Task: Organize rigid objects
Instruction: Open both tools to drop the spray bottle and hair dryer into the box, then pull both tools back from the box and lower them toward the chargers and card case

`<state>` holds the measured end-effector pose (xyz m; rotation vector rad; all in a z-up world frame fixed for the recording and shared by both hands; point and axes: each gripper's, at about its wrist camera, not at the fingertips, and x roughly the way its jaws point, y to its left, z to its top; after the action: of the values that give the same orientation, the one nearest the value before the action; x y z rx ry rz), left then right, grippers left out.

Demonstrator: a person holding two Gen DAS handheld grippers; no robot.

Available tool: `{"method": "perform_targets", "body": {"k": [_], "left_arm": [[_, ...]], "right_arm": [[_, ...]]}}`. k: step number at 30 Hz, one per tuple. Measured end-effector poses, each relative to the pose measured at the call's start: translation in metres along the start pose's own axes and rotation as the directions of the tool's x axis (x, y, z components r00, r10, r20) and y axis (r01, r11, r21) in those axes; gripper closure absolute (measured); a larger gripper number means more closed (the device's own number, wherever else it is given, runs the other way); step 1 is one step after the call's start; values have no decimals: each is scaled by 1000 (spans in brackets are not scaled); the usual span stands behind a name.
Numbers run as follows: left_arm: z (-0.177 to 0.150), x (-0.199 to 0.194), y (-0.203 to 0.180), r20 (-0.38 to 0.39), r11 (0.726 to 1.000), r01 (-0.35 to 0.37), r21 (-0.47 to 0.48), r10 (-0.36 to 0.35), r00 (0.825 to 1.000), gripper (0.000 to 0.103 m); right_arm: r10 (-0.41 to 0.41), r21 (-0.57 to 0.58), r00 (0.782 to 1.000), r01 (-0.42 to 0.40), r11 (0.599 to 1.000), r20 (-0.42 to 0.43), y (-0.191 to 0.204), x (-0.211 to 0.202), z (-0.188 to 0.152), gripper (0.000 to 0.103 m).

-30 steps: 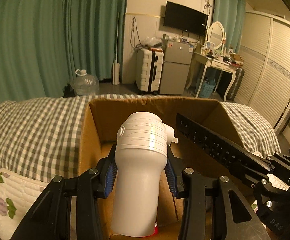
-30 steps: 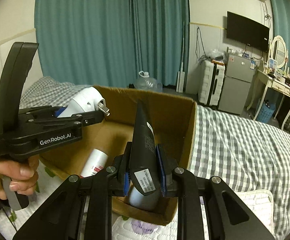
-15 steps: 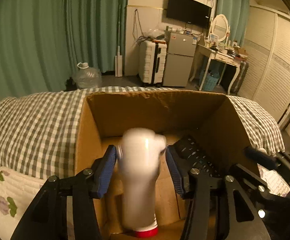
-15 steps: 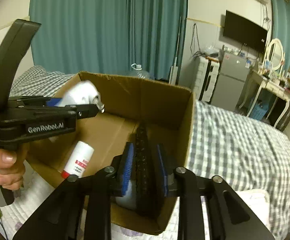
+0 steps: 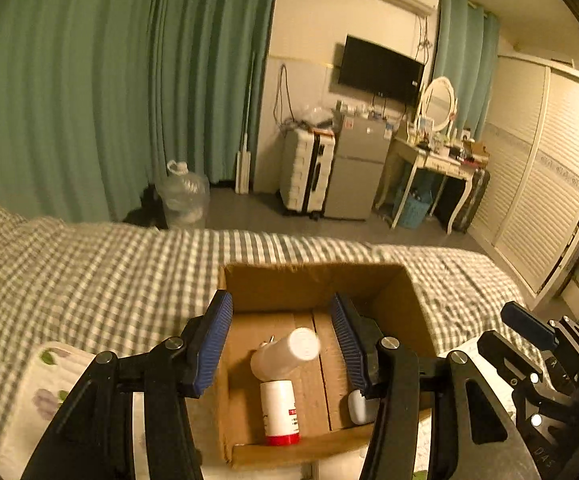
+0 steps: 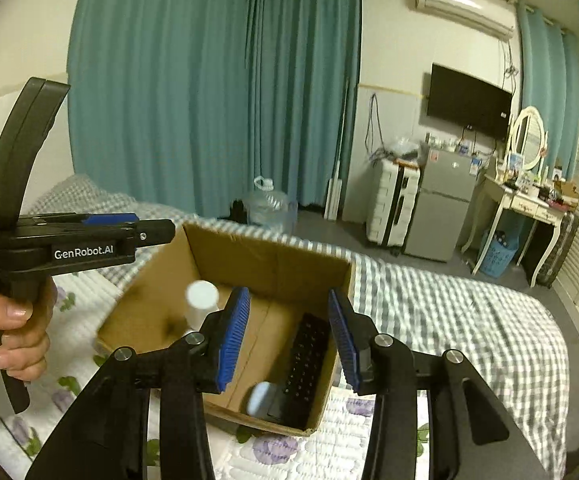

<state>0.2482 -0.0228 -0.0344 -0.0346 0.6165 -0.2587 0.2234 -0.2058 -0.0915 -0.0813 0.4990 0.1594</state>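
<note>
An open cardboard box (image 5: 245,284) (image 6: 273,258) sits on the checked bed. Inside it a white bottle (image 5: 285,354) (image 6: 200,304) leans on a white bottle with a red cap (image 5: 279,412). A black remote-like keypad (image 6: 303,364) and a small pale blue object (image 6: 259,398) (image 5: 359,406) lie at the box's right side. My left gripper (image 5: 283,344) is open and empty above the box; it also shows in the right wrist view (image 6: 157,230). My right gripper (image 6: 289,340) is open and empty above the box; it also shows in the left wrist view (image 5: 529,326).
A floral quilted pad (image 6: 81,308) lies under the box's near side. The checked bedspread (image 5: 89,272) spreads around. Beyond the bed stand a water jug (image 5: 181,196), a white suitcase (image 5: 307,172), a small fridge (image 5: 355,168) and a dressing table (image 5: 437,160).
Both grippers opened and pulled back up from the box. The white bottle dropped from the left gripper into the box; the black keypad left the right gripper and lies in the box.
</note>
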Motion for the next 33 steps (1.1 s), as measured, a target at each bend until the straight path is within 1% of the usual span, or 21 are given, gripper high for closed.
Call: {"method": "perform_targets", "body": {"k": [2, 4, 6, 8, 10, 11, 13, 18, 19, 25, 29, 33], "left_arm": [[5, -21, -2, 28, 1000, -3, 4, 3, 1000, 49], [10, -43, -3, 58, 1000, -9, 8, 8, 998, 48], [15, -64, -5, 88, 1000, -11, 9, 10, 996, 46], [17, -83, -7, 114, 1000, -13, 13, 12, 993, 45], [20, -104, -11, 139, 1000, -14, 22, 11, 990, 45], [21, -114, -13, 145, 999, -13, 29, 9, 989, 45], [24, -134, -19, 162, 999, -4, 44, -3, 987, 44], [26, -182, -28, 231, 998, -11, 59, -3, 973, 44], [27, -193, -29, 249, 998, -11, 56, -3, 969, 43], [24, -235, -26, 307, 999, -17, 40, 4, 952, 41], [17, -253, -26, 328, 999, -24, 33, 12, 945, 41], [7, -260, -25, 333, 999, -18, 29, 8, 943, 41]], "right_arm": [[-2, -1, 1000, 2, 1000, 23, 2, -15, 7, 58], [-5, -2, 999, 5, 1000, 54, 5, -34, 15, 46], [-12, -3, 996, 13, 1000, 83, 7, -53, 22, 41], [-21, -4, 993, 22, 1000, 116, 10, -73, 30, 37], [-28, -4, 989, 29, 1000, 145, 12, -93, 38, 31], [-34, -4, 986, 35, 999, 162, 14, -104, 41, 29], [-42, -4, 979, 44, 999, 198, 17, -125, 47, 18], [-68, -10, 960, 74, 997, 272, 26, -173, 59, 2], [-75, -13, 957, 82, 997, 280, 28, -180, 61, 0], [-95, -38, 942, 113, 993, 320, 41, -227, 66, 0], [-110, -35, 932, 129, 991, 344, 46, -254, 66, 0], [-111, -38, 927, 133, 990, 358, 49, -275, 59, 0]]}}
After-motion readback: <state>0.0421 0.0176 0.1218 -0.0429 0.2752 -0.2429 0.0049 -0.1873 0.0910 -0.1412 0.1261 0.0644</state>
